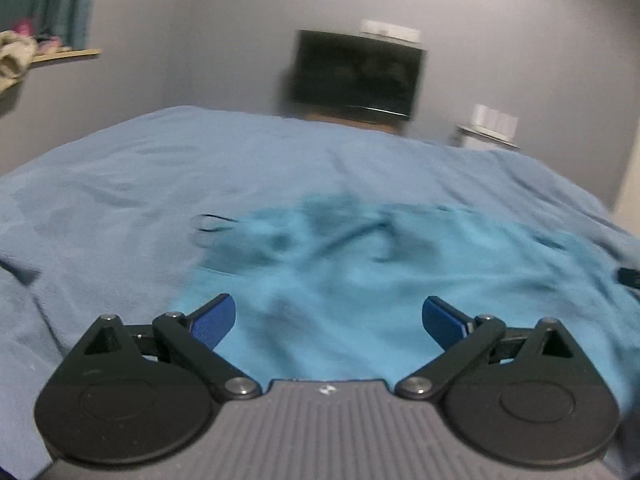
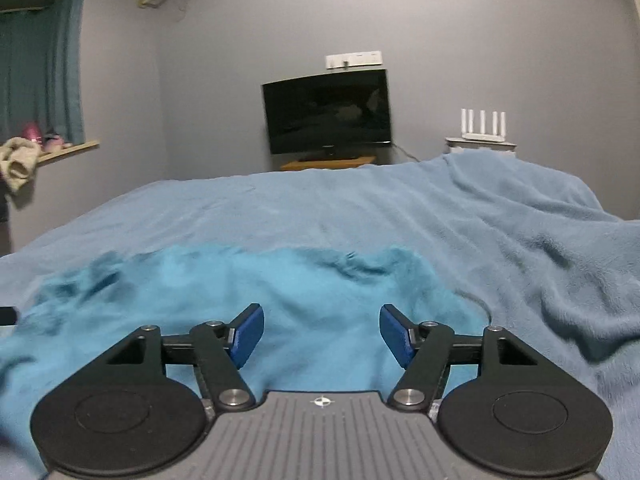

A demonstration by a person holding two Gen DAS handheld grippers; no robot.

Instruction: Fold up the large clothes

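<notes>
bed: pale blue blanket [image 2: 360,208] covers it, rumpled on the right side
garment: turquoise top [image 2: 304,300] lies on the blanket just ahead of both claws, creased and bunched; a dark loop at its far left edge, probably a strap or hanger loop, too blurred to tell
progress: no clean fold line visible; looks early, cloth not flattened; spreading and every fold appear left to do
left gripper [image 1: 329,316]: jaws spread wide, nothing pinched, garment beneath and beyond
right gripper [image 2: 322,334]: jaws apart, empty, over the garment's near edge
next: likely each claw takes a near edge or corner
</notes>
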